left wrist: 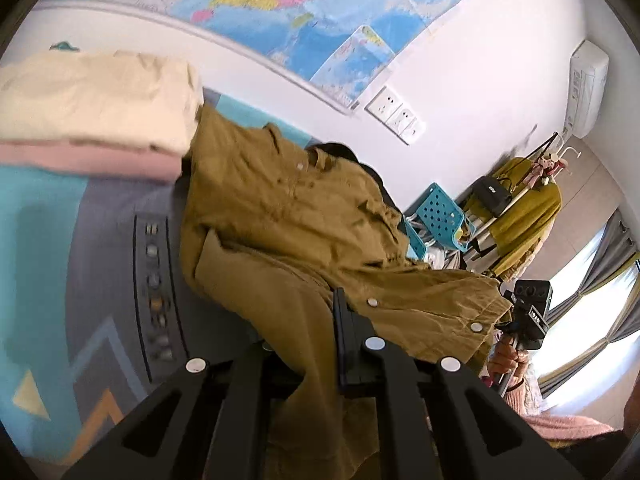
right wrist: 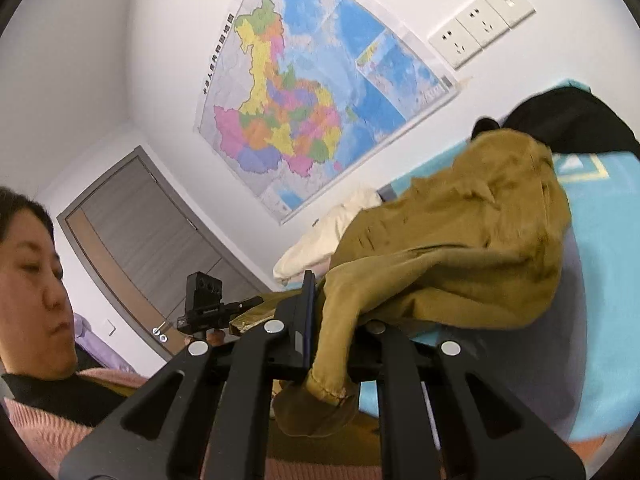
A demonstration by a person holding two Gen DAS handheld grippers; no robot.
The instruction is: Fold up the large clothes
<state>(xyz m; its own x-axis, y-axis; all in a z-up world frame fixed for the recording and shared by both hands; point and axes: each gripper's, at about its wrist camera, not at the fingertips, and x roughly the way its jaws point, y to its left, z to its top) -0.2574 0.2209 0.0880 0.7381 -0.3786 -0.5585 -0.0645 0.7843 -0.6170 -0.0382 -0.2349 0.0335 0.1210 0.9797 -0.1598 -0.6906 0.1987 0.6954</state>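
An olive-brown jacket (left wrist: 304,216) with metal snaps lies across the bed, its near edge lifted off the blanket. My left gripper (left wrist: 332,320) is shut on a fold of that edge, and the cloth hangs down between its fingers. In the right wrist view the jacket (right wrist: 460,240) is bunched up and raised. My right gripper (right wrist: 320,312) is shut on the jacket's sleeve, whose cuff (right wrist: 328,384) droops below the fingers. The other gripper shows in each view, the right gripper (left wrist: 528,316) in a hand and the left gripper (right wrist: 204,308) beside the person.
A teal and grey patterned blanket (left wrist: 40,240) covers the bed. Folded cream clothes (left wrist: 92,96) rest on a pink garment (left wrist: 88,160) at the left. A black garment (right wrist: 572,120) lies behind the jacket. A blue chair (left wrist: 440,216) and clothes rack (left wrist: 524,208) stand beyond.
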